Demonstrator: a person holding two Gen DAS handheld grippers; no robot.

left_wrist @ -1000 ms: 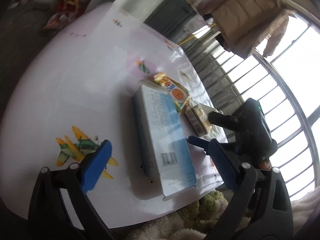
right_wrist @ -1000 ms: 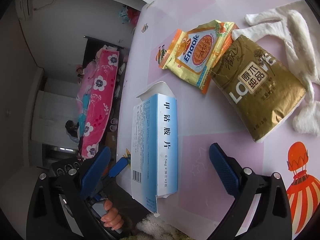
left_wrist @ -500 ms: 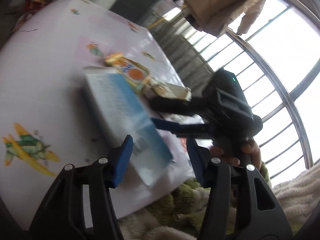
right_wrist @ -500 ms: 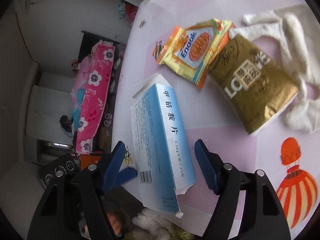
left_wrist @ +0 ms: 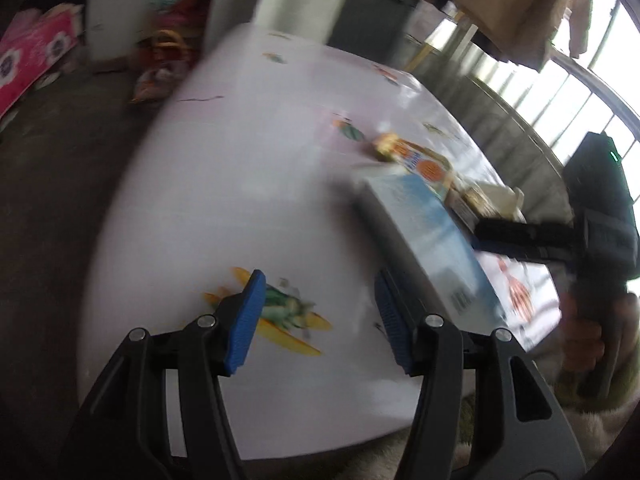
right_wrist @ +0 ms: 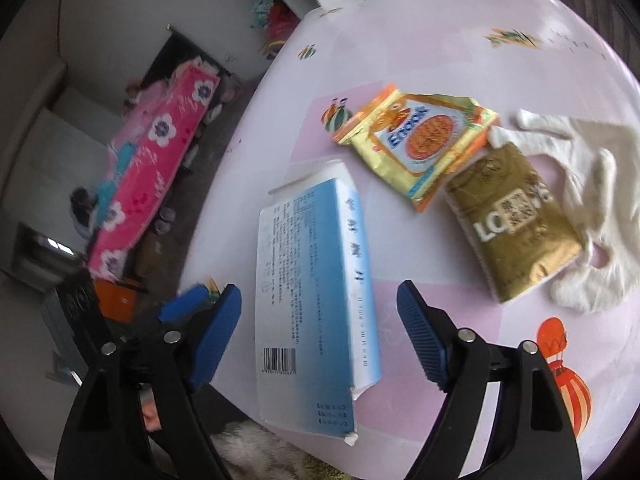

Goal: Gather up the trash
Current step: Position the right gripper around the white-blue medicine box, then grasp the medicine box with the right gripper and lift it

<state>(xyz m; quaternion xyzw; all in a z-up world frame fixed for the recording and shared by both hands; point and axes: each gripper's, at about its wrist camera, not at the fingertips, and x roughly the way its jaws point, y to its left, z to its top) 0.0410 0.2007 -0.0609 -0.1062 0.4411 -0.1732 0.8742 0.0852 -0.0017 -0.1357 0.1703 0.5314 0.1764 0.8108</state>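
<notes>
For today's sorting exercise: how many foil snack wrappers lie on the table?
2: the orange-yellow foil biscuit wrapper beyond the blue cardboard box, and the gold foil packet overlapping its right corner.

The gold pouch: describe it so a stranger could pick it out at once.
On the pale pink patterned tablecloth, look right of the long blue-and-white cardboard box. There the shiny gold foil pouch lies flat, partly over a white cloth glove. Unlike the neighbouring orange-and-yellow snack wrapper, it is plain gold with white "LO" lettering.
</notes>
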